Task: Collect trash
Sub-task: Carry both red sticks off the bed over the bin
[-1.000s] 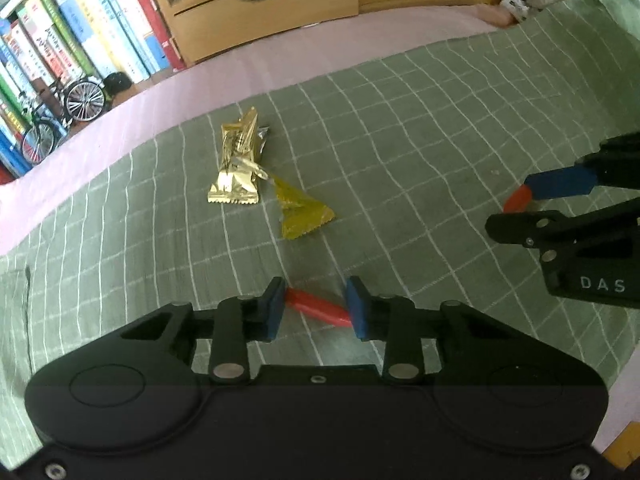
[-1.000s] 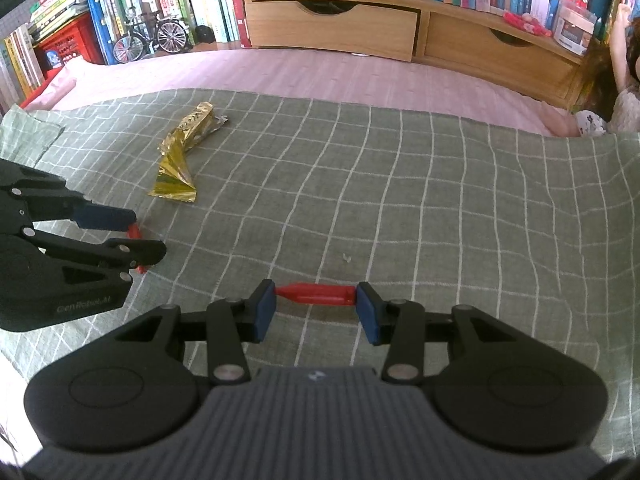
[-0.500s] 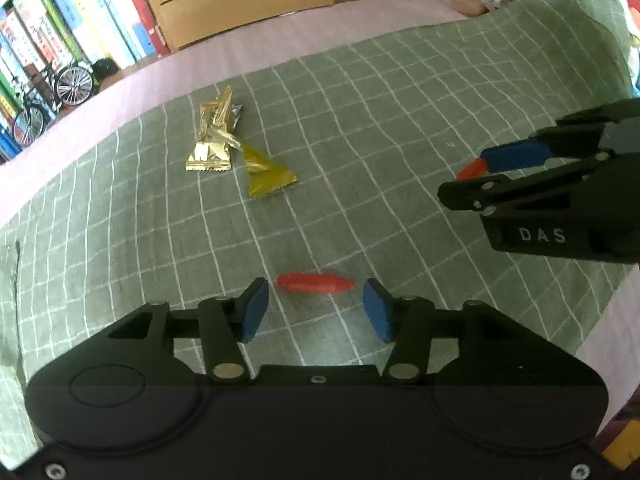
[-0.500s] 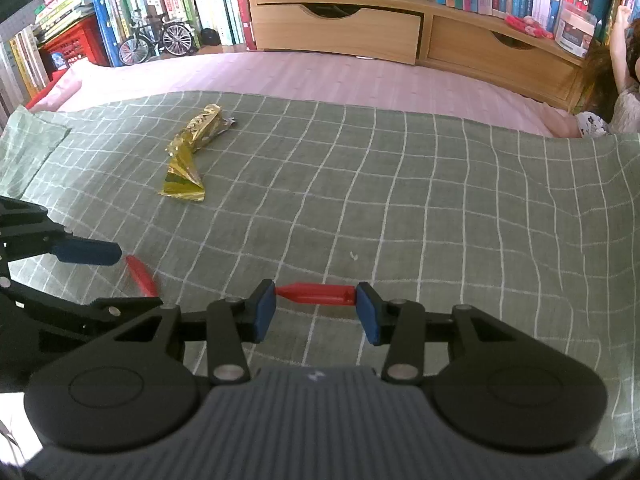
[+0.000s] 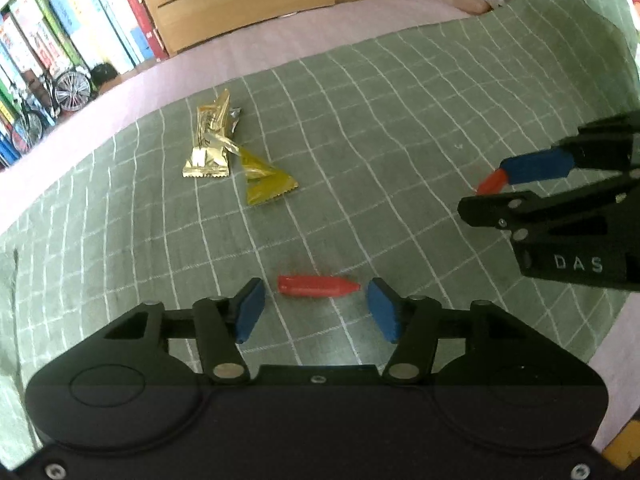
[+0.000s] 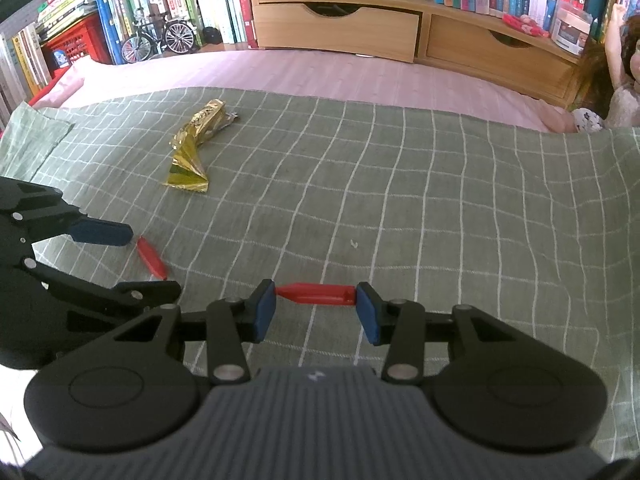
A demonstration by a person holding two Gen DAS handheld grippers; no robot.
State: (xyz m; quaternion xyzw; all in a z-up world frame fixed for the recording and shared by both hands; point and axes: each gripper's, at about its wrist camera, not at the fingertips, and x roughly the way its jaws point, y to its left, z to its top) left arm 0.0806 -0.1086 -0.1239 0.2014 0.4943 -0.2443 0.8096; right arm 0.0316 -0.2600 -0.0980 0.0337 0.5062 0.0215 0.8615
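2 tools, 1 red piece clamped.

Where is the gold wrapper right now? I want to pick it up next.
The gold wrapper lies on the green checked cloth, far left in both views, beyond the open left gripper.

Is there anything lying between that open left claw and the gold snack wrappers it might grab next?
Only a red capsule-shaped piece lies on the checked cloth just ahead of the left gripper. Beyond it, bare cloth runs to the gold wrappers.
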